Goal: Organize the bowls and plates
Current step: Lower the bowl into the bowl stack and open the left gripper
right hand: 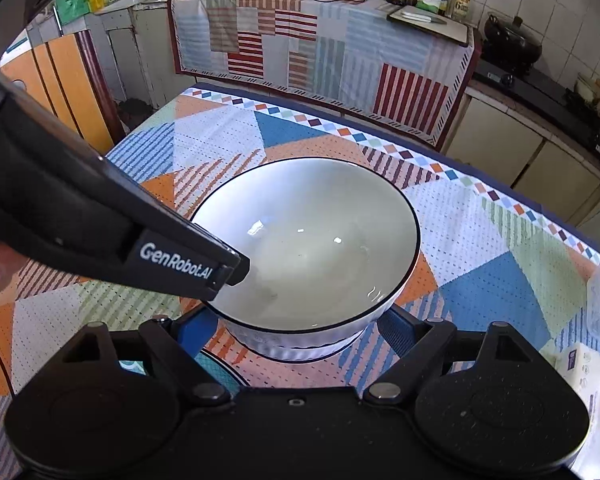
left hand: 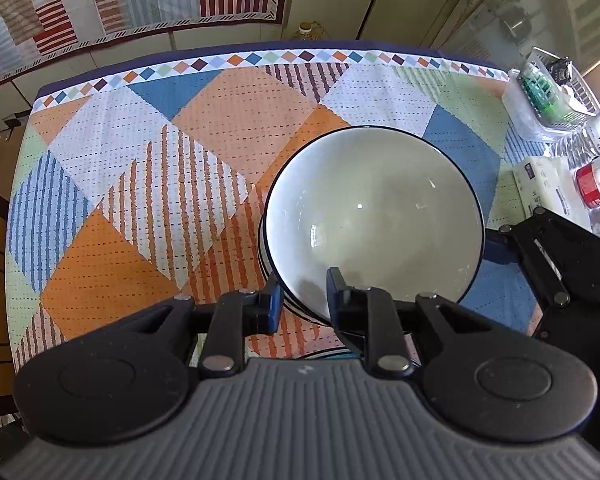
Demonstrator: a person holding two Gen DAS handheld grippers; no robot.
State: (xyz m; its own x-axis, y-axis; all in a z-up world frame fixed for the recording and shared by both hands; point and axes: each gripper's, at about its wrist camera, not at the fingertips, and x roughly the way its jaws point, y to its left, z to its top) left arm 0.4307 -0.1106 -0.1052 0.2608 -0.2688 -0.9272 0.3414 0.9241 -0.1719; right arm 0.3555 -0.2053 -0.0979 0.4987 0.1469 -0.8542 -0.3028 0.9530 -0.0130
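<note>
A white bowl [left hand: 374,216] with a dark rim and ribbed outer wall is above the patterned tablecloth. My left gripper [left hand: 303,300] is shut on the bowl's near rim, one finger inside and one outside. In the right wrist view the same bowl [right hand: 312,240] fills the middle, and the left gripper [right hand: 224,266] reaches in from the left onto its rim. My right gripper [right hand: 296,328] is open, its blue pads on either side of the bowl's lower wall, not clearly touching. A plate's dark-rimmed edge [right hand: 220,364] shows beneath, mostly hidden.
The table with the patterned cloth [left hand: 140,184] has a plastic container [left hand: 540,96], bottles [left hand: 596,176] and a white box [left hand: 548,188] at its right side. Kitchen counters and a stove [right hand: 540,76] lie beyond the far edge.
</note>
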